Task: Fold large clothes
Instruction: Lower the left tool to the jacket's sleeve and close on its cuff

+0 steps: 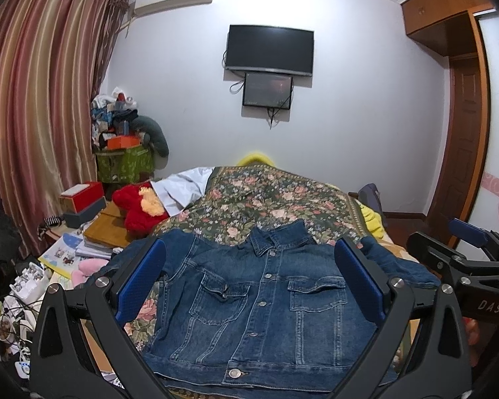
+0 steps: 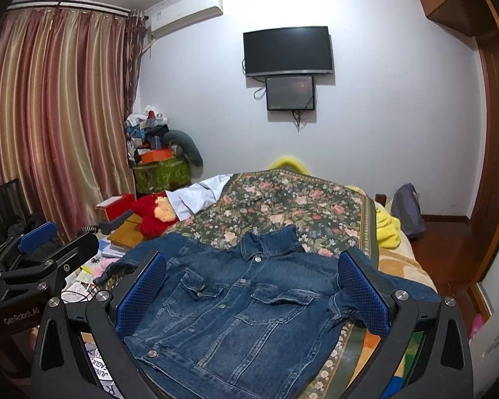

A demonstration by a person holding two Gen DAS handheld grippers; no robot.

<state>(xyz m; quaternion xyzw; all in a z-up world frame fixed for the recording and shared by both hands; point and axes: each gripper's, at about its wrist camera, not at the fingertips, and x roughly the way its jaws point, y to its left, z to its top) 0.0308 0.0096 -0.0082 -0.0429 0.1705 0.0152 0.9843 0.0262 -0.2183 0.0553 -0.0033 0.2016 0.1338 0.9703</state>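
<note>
A dark blue denim jacket (image 1: 259,299) lies flat and buttoned, front up, collar pointing away, on a floral bedspread (image 1: 269,199). It also shows in the right wrist view (image 2: 236,309). My left gripper (image 1: 249,259) is open and empty, held above the near part of the jacket, its blue pads wide apart. My right gripper (image 2: 252,266) is open and empty too, above the jacket's near right side. The right gripper shows at the right edge of the left wrist view (image 1: 472,256); the left gripper shows at the left of the right wrist view (image 2: 40,249).
A red plush toy (image 1: 139,209) and a white cloth (image 1: 183,189) lie at the bed's far left. Boxes, books and cables crowd the side table (image 1: 83,232) on the left. Curtains (image 1: 40,106) hang left; a wooden door (image 1: 465,139) stands right. A yellow blanket (image 2: 387,229) lies on the bed's right edge.
</note>
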